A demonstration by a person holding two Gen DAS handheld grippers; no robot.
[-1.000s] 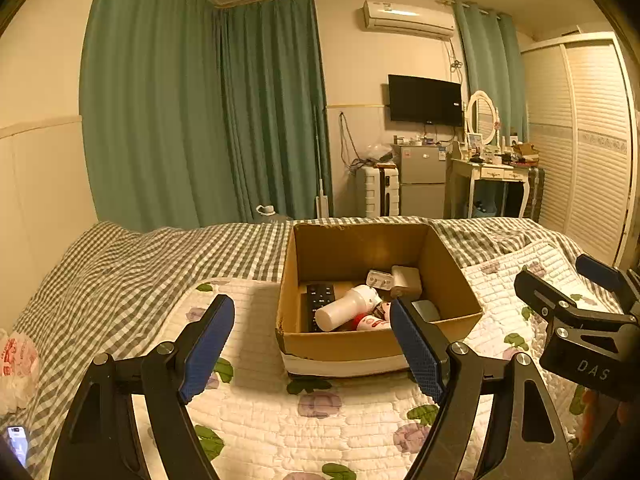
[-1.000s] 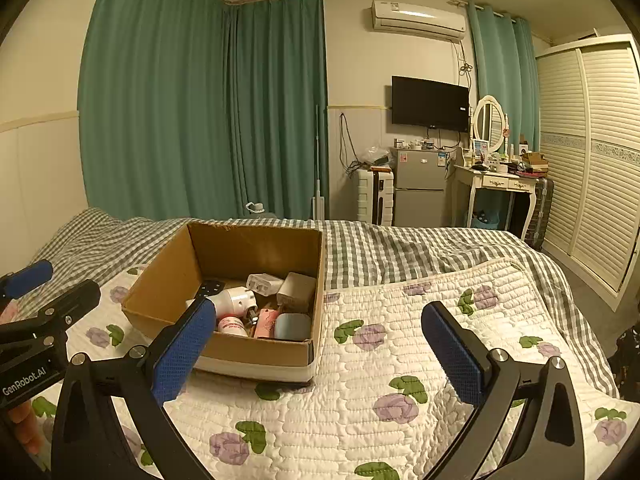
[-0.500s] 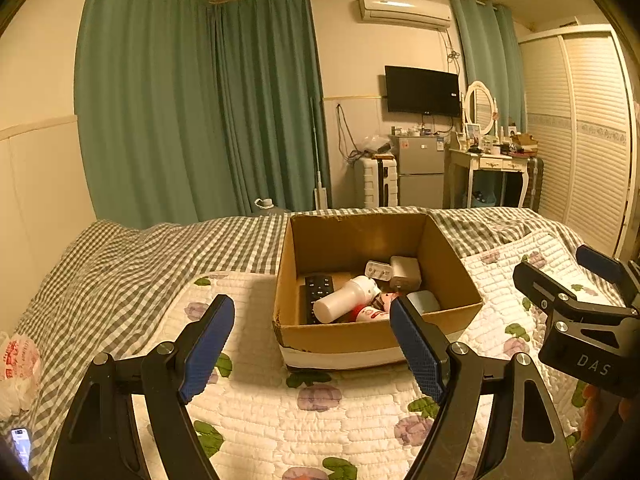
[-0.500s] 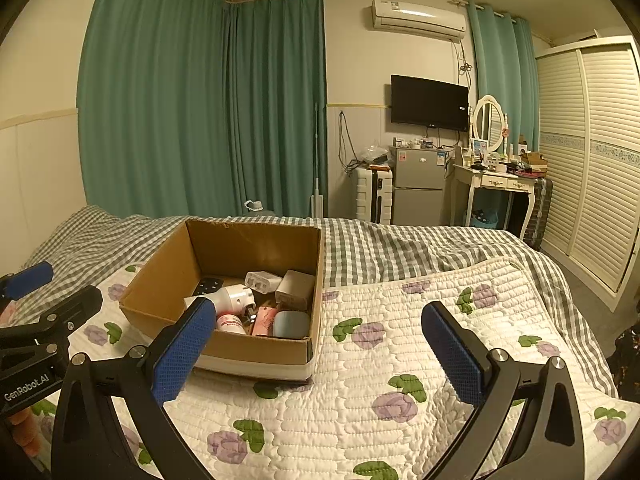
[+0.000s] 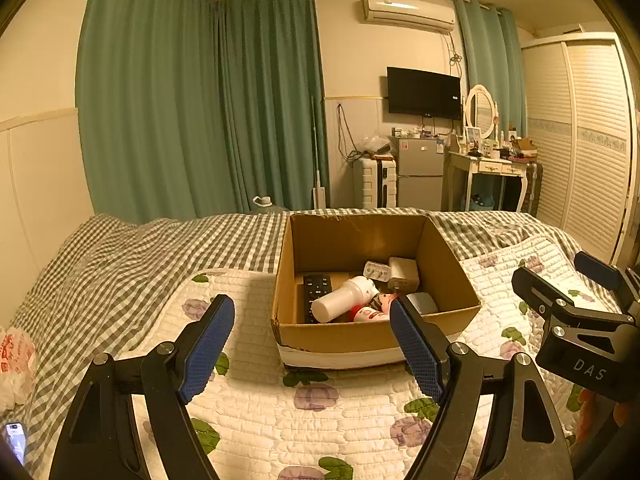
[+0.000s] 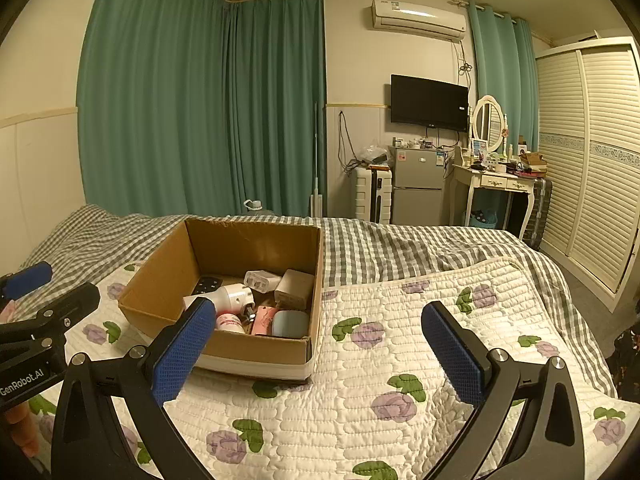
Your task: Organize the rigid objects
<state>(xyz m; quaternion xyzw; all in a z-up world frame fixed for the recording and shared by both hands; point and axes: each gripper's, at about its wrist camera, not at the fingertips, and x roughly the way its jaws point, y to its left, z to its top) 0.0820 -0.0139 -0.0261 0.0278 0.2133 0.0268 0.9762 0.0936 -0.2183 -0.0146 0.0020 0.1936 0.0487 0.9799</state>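
Note:
An open cardboard box (image 5: 356, 338) sits on the quilted floral bedspread; it also shows in the right wrist view (image 6: 156, 292). Inside lie a black remote (image 5: 316, 292), a white bottle (image 5: 344, 300), white chargers (image 5: 402, 272), a red-and-white jar (image 6: 229, 322), a pink item (image 6: 264, 318) and a pale blue case (image 6: 290, 324). My left gripper (image 5: 312, 344) is open and empty, in front of the box. My right gripper (image 6: 320, 348) is open and empty, to the box's front right. Each gripper shows at the edge of the other's view.
A grey checked blanket (image 5: 132, 256) covers the far side of the bed. A plastic bag (image 5: 16, 360) and a phone (image 5: 14, 440) lie at the left edge. Beyond the bed stand green curtains, a small fridge (image 6: 416, 192), a dressing table (image 6: 496, 180) and a louvred wardrobe (image 6: 596, 160).
Both grippers stay open and empty. The left wrist view has shifted slightly, with the box sitting a little lower and more centred; the right view has barely moved.

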